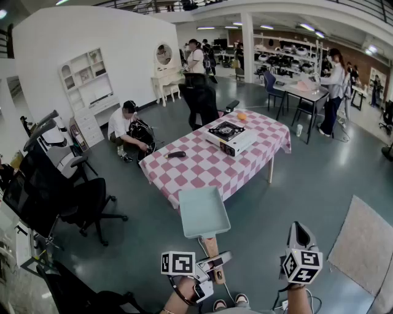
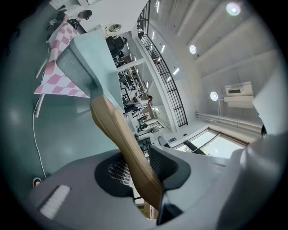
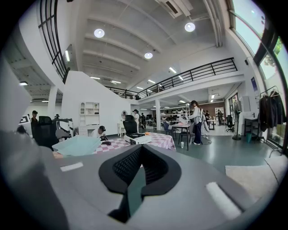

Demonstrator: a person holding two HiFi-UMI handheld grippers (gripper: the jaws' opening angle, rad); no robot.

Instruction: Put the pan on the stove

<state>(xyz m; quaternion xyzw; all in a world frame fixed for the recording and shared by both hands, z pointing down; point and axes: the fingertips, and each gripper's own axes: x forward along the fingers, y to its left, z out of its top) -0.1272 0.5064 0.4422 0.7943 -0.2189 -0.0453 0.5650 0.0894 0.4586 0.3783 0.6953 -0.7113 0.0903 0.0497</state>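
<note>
Wooden handle (image 1: 211, 247) of the mint pan (image 1: 202, 211) is clamped tight in my left claw (image 1: 216, 260), lower middle of the frame, pan out over the floor (image 1: 295, 184). My right claw (image 1: 298, 230), lower right, is closed on nothing. Stove (image 1: 227, 130) sits farther up on the checkered worktop (image 1: 196, 168).

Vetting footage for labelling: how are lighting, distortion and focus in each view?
Head view: even light, strong fisheye bending the room's edges, pan and table sharp. Left gripper view: rolled sideways, glare from ceiling lamps, dark vignette. Right gripper view: bright window glare upper right, dark corners.
</note>
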